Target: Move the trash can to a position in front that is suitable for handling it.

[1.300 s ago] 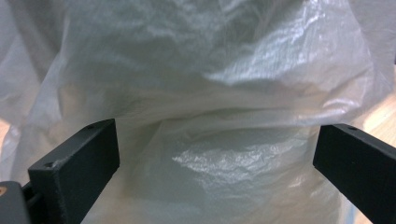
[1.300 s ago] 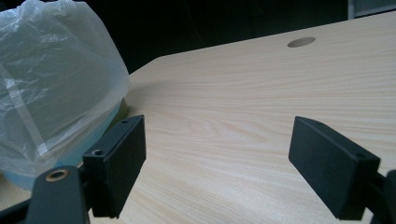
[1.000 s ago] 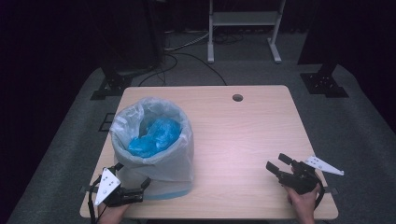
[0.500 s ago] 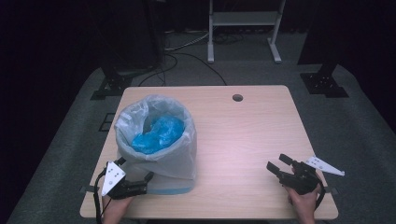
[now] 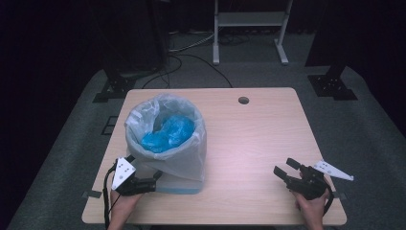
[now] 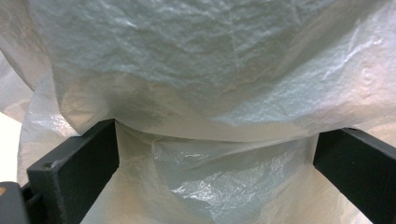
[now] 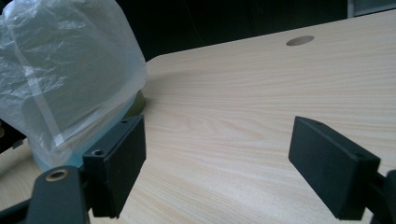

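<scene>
A light blue bin (image 5: pixel 179 186) lined with a white see-through plastic bag (image 5: pixel 186 153) stands on the left half of the wooden table (image 5: pixel 249 139). Crumpled blue material (image 5: pixel 167 134) lies inside it. My left gripper (image 5: pixel 155 176) is pressed against the bin's near left side. In the left gripper view, my left gripper (image 6: pixel 215 172) is open, and the bag's overhanging film (image 6: pixel 210 93) bulges between and above its jaws. My right gripper (image 5: pixel 285 170) is open over the table near the front right corner, well apart from the bin. The right gripper (image 7: pixel 217 163) holds nothing, and the bag (image 7: pixel 70 79) is to its left.
A round cable hole (image 5: pixel 243 100) lies near the table's far edge, and it also appears in the right gripper view (image 7: pixel 300 40). Beyond the table are stand feet (image 5: pixel 110 88), cables on the grey floor (image 5: pixel 191 52) and a metal frame (image 5: pixel 249 28).
My left gripper has pushed forward and right against the bin's base, under the bag's overhang. The bin and bag have shifted slightly right. The right gripper has stayed put.
</scene>
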{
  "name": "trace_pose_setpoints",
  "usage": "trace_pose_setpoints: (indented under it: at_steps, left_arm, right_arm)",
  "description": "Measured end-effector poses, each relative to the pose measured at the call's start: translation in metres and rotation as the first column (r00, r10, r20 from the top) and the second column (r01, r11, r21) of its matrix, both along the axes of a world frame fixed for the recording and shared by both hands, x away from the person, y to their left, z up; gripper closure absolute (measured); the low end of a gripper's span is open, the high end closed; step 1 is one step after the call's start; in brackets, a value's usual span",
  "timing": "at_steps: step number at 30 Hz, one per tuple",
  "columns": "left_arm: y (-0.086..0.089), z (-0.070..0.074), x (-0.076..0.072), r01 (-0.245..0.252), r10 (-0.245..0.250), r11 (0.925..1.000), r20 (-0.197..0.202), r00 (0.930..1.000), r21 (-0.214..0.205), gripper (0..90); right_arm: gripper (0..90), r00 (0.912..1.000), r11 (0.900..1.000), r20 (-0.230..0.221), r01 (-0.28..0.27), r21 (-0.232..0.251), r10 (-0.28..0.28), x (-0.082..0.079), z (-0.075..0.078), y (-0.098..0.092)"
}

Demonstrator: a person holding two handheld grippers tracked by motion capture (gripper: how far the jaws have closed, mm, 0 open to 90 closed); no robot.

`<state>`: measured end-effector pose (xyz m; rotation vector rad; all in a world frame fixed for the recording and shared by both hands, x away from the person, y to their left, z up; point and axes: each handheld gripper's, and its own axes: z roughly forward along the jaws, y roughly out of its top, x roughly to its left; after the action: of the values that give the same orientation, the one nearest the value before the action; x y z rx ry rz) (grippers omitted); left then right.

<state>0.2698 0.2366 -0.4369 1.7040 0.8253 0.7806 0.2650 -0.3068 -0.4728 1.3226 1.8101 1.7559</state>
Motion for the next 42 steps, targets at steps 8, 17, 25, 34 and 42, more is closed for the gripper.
trace_pose_setpoints:
  at_steps: [8,17,25,34,42]
  left_arm:
    - [-0.009,0.001,0.012,0.005,-0.005,1.0,-0.013,0.9999,-0.001,0.0]
    - [-0.018,-0.001,0.024,0.018,-0.018,0.9996,-0.025,0.9995,-0.022,0.0]
    - [-0.01,0.0,0.019,0.041,-0.042,0.999,-0.049,0.9979,-0.019,0.0]
    - [0.014,0.025,-0.001,0.079,-0.08,0.996,-0.01,0.9968,-0.04,0.0]
    - [0.023,0.056,0.001,0.105,-0.103,0.9921,0.035,0.994,-0.068,0.0]
  right_arm:
    - [17.7,1.0,1.0,-0.004,0.002,-0.001,-0.002,0.0,0.0,0.0]
    - [17.7,1.0,1.0,-0.008,0.0,-0.001,0.0,0.0,-0.001,0.0]
    - [17.7,1.0,1.0,-0.008,0.004,-0.003,-0.004,0.0,-0.001,-0.001]
    - [17.7,0.9999,1.0,-0.011,0.003,-0.006,-0.003,0.0,-0.002,0.001]
    - [17.7,0.9999,0.9999,-0.016,0.004,-0.014,-0.004,0.0,-0.003,0.003]
